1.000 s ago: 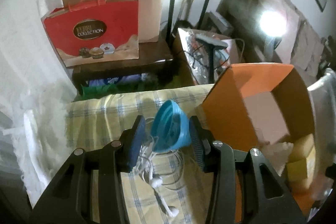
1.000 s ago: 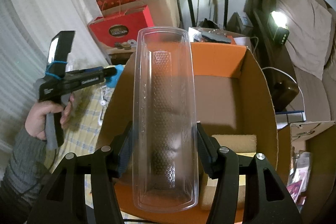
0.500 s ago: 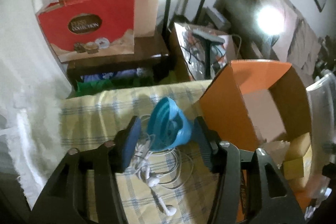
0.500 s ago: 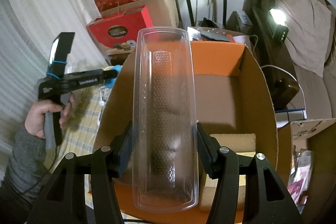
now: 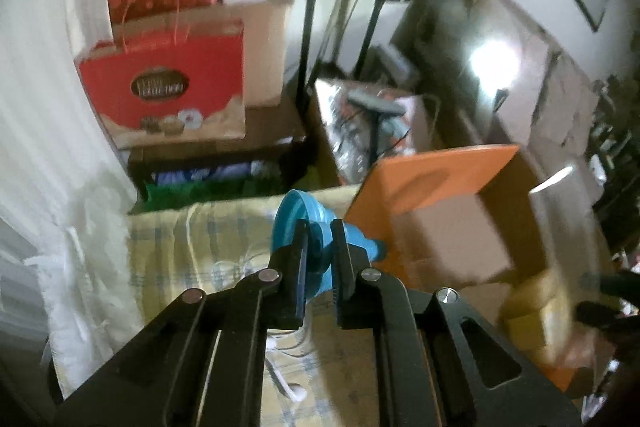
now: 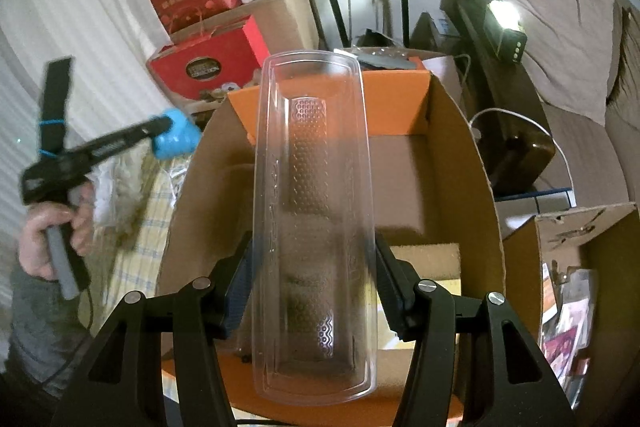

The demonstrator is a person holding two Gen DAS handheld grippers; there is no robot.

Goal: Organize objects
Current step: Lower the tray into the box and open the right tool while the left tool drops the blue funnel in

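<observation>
Over the cardboard box [image 6: 452,163], the right claw [image 6: 314,289] grips a clear plastic tray [image 6: 314,227]; left claw [image 5: 318,263] clamps a blue funnel [image 5: 296,227]

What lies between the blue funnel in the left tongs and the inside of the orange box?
In the left wrist view, only the box's near orange wall stands between the blue funnel and the interior; its spout nearly meets that wall.

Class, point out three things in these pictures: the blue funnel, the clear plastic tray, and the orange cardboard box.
blue funnel [image 5: 298,223]: left wrist view, on its wide rim.
clear plastic tray [image 6: 314,227]: right wrist view, on its embossed middle.
orange cardboard box [image 6: 400,103]: right wrist view, on its far orange flap.
</observation>
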